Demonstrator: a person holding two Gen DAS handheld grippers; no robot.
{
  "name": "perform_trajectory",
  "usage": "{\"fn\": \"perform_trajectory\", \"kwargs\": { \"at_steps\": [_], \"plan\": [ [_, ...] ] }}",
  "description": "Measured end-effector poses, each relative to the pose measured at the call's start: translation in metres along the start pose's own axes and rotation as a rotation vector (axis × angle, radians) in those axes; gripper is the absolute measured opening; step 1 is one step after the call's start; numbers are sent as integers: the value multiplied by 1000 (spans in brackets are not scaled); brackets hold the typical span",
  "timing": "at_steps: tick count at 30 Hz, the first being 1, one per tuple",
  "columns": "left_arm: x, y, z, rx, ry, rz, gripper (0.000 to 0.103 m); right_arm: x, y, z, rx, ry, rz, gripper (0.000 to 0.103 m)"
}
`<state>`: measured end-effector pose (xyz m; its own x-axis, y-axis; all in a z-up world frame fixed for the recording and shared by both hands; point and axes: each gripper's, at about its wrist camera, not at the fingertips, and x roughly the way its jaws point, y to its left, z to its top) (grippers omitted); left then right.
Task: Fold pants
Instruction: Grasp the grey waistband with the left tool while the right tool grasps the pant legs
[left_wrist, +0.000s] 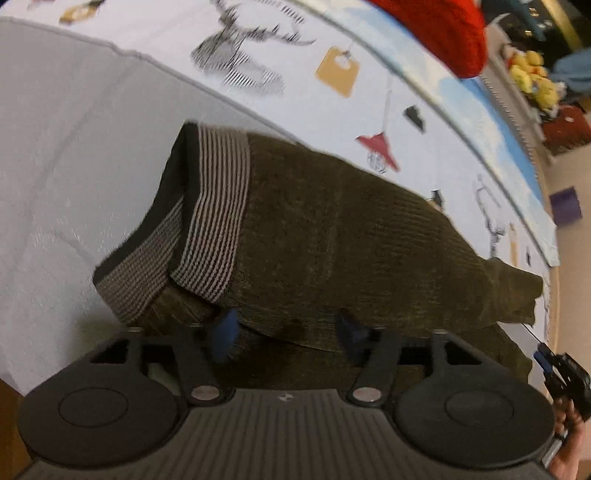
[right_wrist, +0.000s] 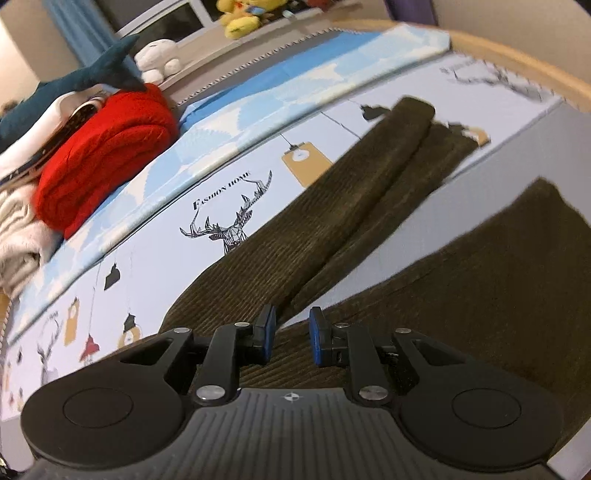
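Olive-brown corduroy pants (left_wrist: 351, 236) lie on the bed, with the striped waistband (left_wrist: 218, 214) at the left and a top layer folded over a lower one. My left gripper (left_wrist: 288, 334) stands open at the near edge of that fold; its blue pads are wide apart and do not press the cloth. In the right wrist view the two legs (right_wrist: 351, 206) stretch away side by side, with a folded part at the right. Low over the cloth, my right gripper (right_wrist: 291, 334) has a narrow gap and bare blue pad faces. It also shows at the pants' right edge (left_wrist: 543, 360).
The bed has a printed sheet (left_wrist: 332, 110) with deer and lamps, and a plain grey part (left_wrist: 74, 147). A folded red knit (right_wrist: 107, 147) and a pile of pale clothes (right_wrist: 14, 221) lie at the far side. Plush toys (right_wrist: 240, 18) sit behind. A wooden bed rim (right_wrist: 517, 51) bounds the far end.
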<state>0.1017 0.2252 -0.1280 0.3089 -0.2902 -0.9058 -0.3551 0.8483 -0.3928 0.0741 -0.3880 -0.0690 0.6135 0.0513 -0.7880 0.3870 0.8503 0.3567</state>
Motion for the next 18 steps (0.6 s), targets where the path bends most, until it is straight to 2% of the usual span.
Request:
{"fn": "perform_trajectory", "kwargs": {
  "at_steps": [4, 7, 10, 12, 13, 15, 18],
  "plan": [
    [21, 9, 5, -85, 51, 77, 71, 5, -6, 8, 34, -24, 5, 21],
    [24, 16, 17, -153, 35, 76, 71, 10, -18, 19, 86, -60, 25, 22],
    [23, 17, 24, -161, 13, 73, 68, 23, -31, 30, 138, -83, 26, 29],
    [16, 15, 24, -147, -34, 107, 51, 36, -41, 37, 182, -79, 26, 30],
    [11, 13, 24, -132, -62, 137, 37, 44, -45, 41, 200, -78, 28, 30],
    [-1, 9, 26, -136, -121, 138, 32, 58, -50, 48, 214, -80, 25, 30],
    [-17, 2, 28, -151, -222, 126, 32, 78, -52, 57, 210, -87, 16, 31]
  ]
}}
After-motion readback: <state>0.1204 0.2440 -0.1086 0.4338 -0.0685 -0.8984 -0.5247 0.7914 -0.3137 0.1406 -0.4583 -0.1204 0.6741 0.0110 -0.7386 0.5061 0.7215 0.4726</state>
